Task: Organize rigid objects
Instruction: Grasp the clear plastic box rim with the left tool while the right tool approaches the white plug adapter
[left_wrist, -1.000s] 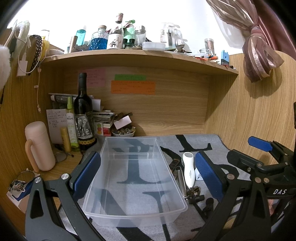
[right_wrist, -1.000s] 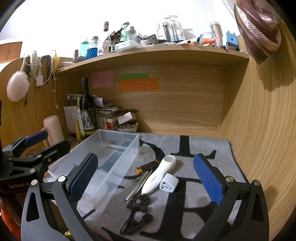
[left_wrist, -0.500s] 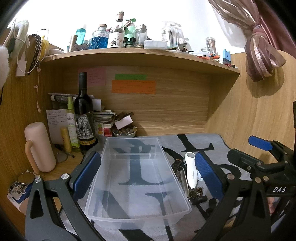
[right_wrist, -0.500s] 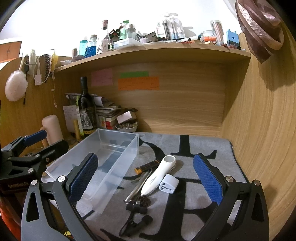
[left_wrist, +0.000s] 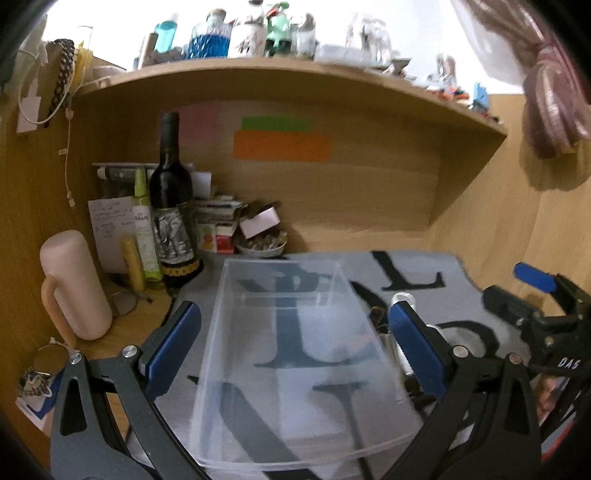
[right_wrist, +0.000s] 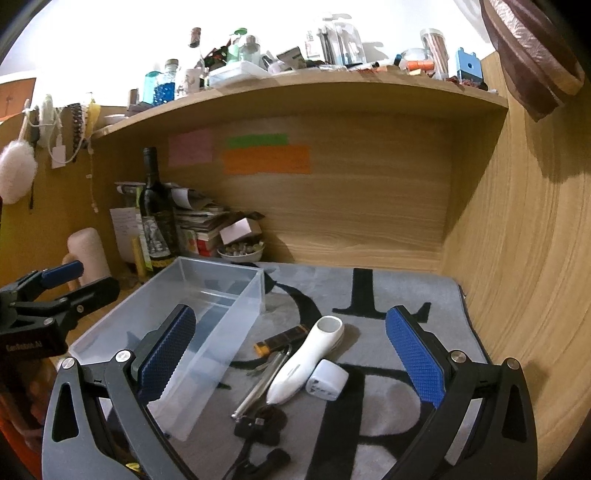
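On the grey mat (right_wrist: 406, 295), we see the clear plastic bin (left_wrist: 295, 332) lying empty, with the white handheld device (right_wrist: 310, 362), white adapter (right_wrist: 327, 380), metal rod (right_wrist: 262, 387) and orange-tipped tool (right_wrist: 282, 338) just beside its right wall. From the left wrist view these items are mostly hidden behind a blue pad, and the frame is blurred. We hold the left gripper (left_wrist: 295, 347) spread wide, straddling the bin, gripping nothing. The right gripper (right_wrist: 291, 362) is equally wide, empty, above the items.
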